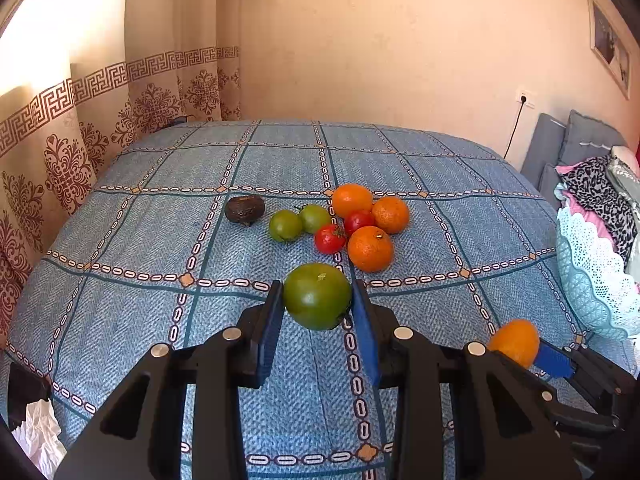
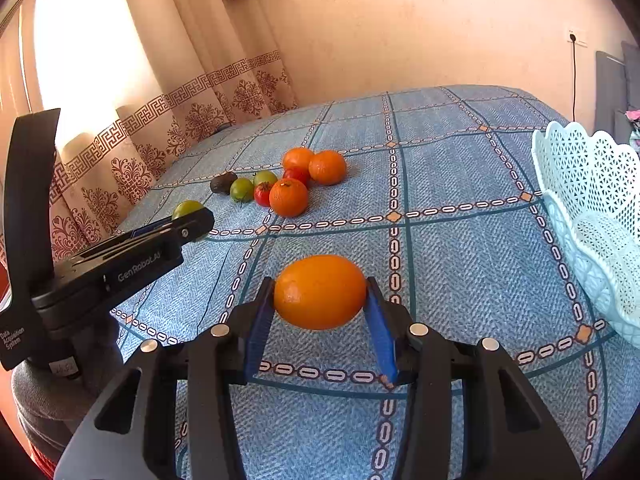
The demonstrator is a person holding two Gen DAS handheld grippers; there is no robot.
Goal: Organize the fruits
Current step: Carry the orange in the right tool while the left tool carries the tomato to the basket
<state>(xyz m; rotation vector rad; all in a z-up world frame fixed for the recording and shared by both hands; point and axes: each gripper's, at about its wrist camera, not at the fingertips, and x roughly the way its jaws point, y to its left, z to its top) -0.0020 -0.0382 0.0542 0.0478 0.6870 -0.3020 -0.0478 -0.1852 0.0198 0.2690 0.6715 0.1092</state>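
- Fruits lie on a tabletop (image 2: 460,264) under a blue checked cloth, clustered at mid-table.
- Light blue lattice basket (image 2: 592,216) stands at the right edge, well apart from the cluster.
- Left gripper (image 1: 318,300) is closed on a big green tomato (image 1: 317,295), pads touching both sides.
- Right gripper (image 2: 320,294) clamps an orange (image 2: 320,291), near the basket.
- Cluster: three oranges (image 1: 370,248), two red tomatoes (image 1: 329,239) touching them, two small green tomatoes (image 1: 285,225) just left.
- Dark avocado (image 1: 245,209) sits leftmost, just beside the green ones.
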